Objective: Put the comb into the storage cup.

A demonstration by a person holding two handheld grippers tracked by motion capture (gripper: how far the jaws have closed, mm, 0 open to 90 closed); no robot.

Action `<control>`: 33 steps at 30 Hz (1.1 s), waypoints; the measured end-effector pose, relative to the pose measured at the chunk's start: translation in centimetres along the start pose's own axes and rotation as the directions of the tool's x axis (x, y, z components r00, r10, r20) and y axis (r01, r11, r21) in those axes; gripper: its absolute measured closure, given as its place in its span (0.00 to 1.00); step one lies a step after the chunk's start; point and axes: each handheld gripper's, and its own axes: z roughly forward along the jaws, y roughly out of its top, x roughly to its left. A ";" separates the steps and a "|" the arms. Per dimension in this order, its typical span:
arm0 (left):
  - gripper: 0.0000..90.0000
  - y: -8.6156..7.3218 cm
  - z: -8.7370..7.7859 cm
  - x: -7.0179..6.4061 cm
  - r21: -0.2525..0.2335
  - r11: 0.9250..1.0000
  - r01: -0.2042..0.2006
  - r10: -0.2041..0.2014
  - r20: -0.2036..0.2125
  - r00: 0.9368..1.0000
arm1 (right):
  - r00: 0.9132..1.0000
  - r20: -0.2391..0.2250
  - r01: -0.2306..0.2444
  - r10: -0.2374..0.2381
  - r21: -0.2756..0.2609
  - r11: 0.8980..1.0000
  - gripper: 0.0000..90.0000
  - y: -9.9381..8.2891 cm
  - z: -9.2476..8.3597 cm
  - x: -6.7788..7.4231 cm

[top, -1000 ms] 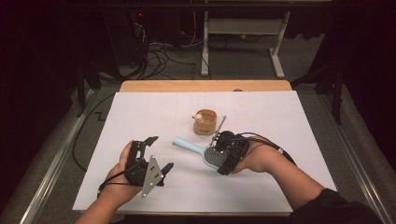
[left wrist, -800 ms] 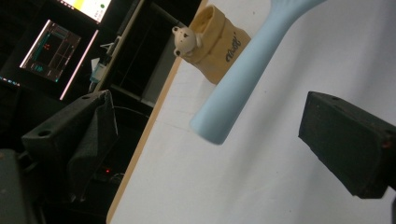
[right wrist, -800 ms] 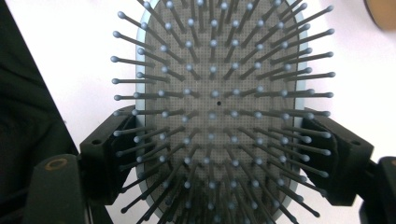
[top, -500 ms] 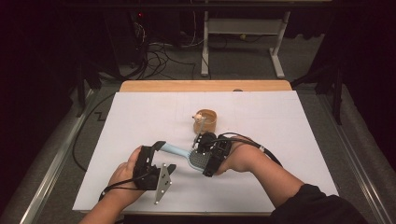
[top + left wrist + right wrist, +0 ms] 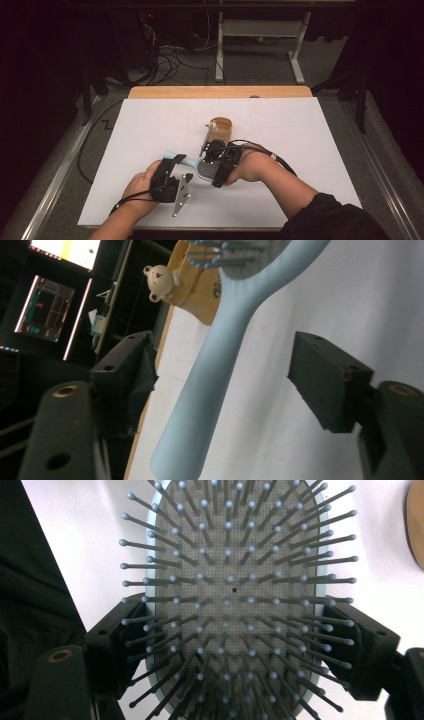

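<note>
I hold my right gripper (image 5: pixel 209 162) near the middle of the white table (image 5: pixel 310 140), my forearm coming in from the lower right. Its jaws sit on either side of the head of a light blue hairbrush (image 5: pixel 202 169), bristles facing up. The brush handle runs left toward my left gripper (image 5: pixel 176 161), whose jaws stand around the handle's end; whether they touch it I cannot tell. A grey plate (image 5: pixel 181 195) hangs off that gripper toward me. Just beyond my right gripper stands a small tan cup (image 5: pixel 220 129) with a thin stick leaning out of it. Black cables (image 5: pixel 272 161) trail from both grippers.
</note>
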 end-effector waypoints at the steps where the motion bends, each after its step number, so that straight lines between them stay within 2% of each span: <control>1: 0.34 0.0 0.0 0.0 -0.002 1.000 -0.002 0.002 0.000 1.000 | 1.000 0.000 0.000 0.000 0.000 1.000 0.23 0.0 0.0 0.0; 3: 0.33 0.1 0.1 0.0 -0.006 1.000 0.011 -0.011 0.001 1.000 | 1.000 0.005 0.001 -0.001 -0.001 1.000 0.23 0.2 0.0 0.1; 5: 0.26 0.2 0.3 0.1 0.005 0.999 0.035 -0.035 -0.008 0.999 | 1.000 0.008 0.003 -0.003 0.005 1.000 0.23 0.3 -0.1 0.2; 6: 0.24 0.2 0.3 0.1 0.005 0.999 0.035 -0.035 -0.008 0.999 | 1.000 0.008 0.003 -0.003 0.005 1.000 0.23 0.3 -0.1 0.2; 9: 0.27 0.2 0.2 0.2 0.004 0.999 0.045 -0.045 0.000 0.999 | 1.000 0.007 0.006 -0.006 0.006 1.000 0.23 0.4 -0.1 0.1; 13: 0.34 0.3 0.2 0.2 0.001 1.000 0.016 -0.016 0.004 1.000 | 1.000 0.013 0.005 -0.005 0.003 1.000 0.23 0.4 -0.1 0.1; 19: 0.41 0.3 0.4 0.2 0.000 1.000 0.006 -0.006 -0.013 1.000 | 1.000 0.018 0.011 -0.011 0.007 1.000 0.23 0.6 -0.4 0.1; 24: 0.50 0.4 0.5 0.0 0.015 0.999 -0.029 0.030 -0.034 0.999 | 1.000 0.023 -0.005 0.005 -0.004 1.000 0.23 0.8 -0.6 0.2; 27: 0.52 0.5 0.7 0.0 0.012 1.000 -0.028 0.029 -0.048 0.998 | 1.000 0.023 -0.005 0.005 0.004 1.000 0.23 1.0 -0.7 0.3; 29: 0.55 0.6 0.9 -0.2 -0.014 1.000 -0.008 0.007 -0.061 0.998 | 1.000 0.021 -0.003 0.003 0.004 1.000 0.23 1.2 -0.7 0.3; 30: 0.56 0.6 0.8 -0.1 0.001 0.999 -0.037 0.037 -0.061 0.997 | 1.000 0.020 -0.005 0.005 0.000 1.000 0.23 1.2 -0.6 0.3; 32: 0.61 0.7 0.8 -0.2 -0.003 0.998 -0.060 0.060 -0.072 0.996 | 1.000 0.010 -0.017 0.017 0.000 1.000 0.23 1.3 -0.6 0.3; 33: 0.63 0.8 0.8 -0.3 0.000 0.996 -0.087 0.087 -0.082 0.993 | 1.000 0.008 -0.021 0.021 -0.003 1.000 0.23 1.4 -0.6 0.3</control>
